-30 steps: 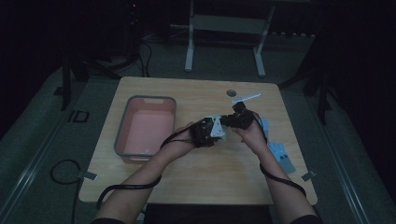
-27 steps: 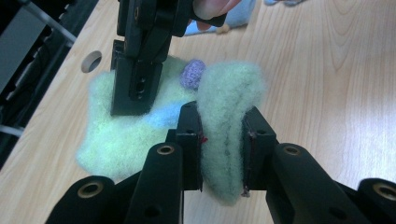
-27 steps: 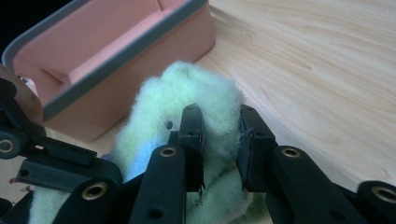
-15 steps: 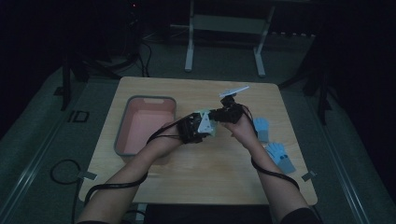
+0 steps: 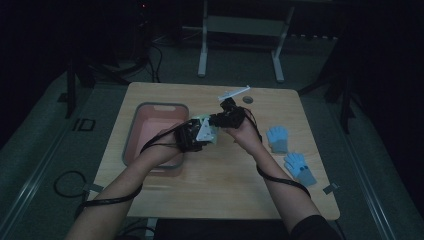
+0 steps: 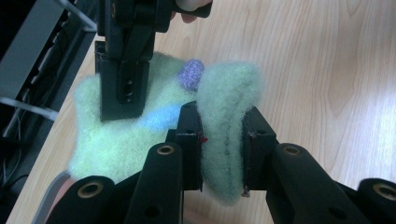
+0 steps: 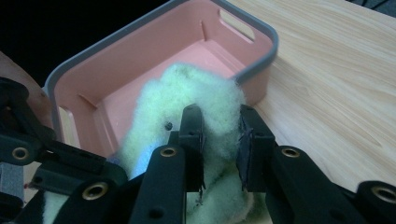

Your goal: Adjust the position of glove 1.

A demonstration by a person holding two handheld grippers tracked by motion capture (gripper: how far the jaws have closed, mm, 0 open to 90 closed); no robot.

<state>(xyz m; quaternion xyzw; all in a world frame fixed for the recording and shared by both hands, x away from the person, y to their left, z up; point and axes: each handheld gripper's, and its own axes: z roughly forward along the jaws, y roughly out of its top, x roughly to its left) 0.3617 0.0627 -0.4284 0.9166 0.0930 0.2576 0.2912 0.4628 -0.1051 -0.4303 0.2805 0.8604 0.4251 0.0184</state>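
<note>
I've got the bin (image 5: pixel 131 145) close on the left, blue gloves (image 5: pixel 277 138) right, bare table (image 5: pixel 225 190) near me.

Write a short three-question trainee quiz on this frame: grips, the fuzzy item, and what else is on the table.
1. True or false: both the left gripper and the right gripper are shut on the green glove.
2. What lies at the table's right edge? A) blue gloves B) a cup
3. What colour is the inside of the bin?

Key: 1 true; 2 A; 3 pink.
</note>
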